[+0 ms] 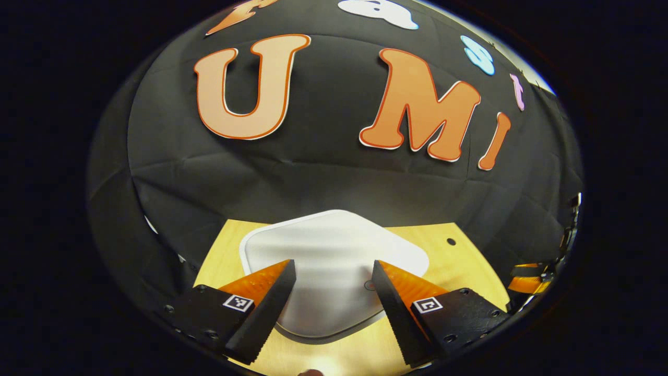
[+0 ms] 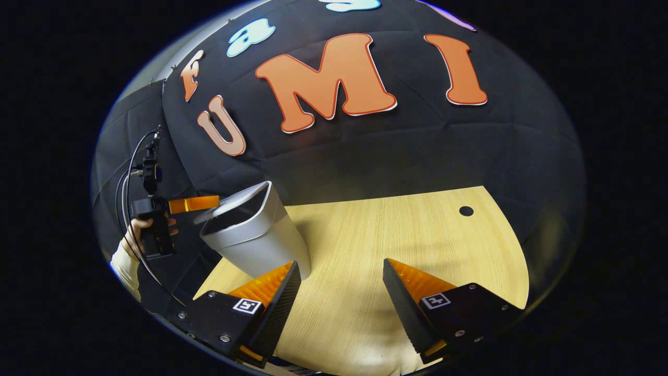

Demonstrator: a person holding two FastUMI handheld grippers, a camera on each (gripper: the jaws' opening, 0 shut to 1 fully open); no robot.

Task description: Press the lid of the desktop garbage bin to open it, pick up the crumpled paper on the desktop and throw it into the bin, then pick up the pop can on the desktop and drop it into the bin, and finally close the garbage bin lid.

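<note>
On desk's left side, near wall: garbage bin (image 2: 255, 232), pale plastic, tapered toward base. Lid (image 1: 334, 261) smooth, rounded-square, appears closed, directly under left gripper (image 1: 334, 274), its fingers spread wide, empty. Judgement: bin light, hard-shelled, slick; may tip or slide under off-centre push. Press straight down on lid, no pinching. Right gripper (image 2: 342, 292) likewise wide apart, empty, over bare desk (image 2: 407, 235), just beside bin's base. Hand (image 2: 138, 230) grips left gripper's handle.
</note>
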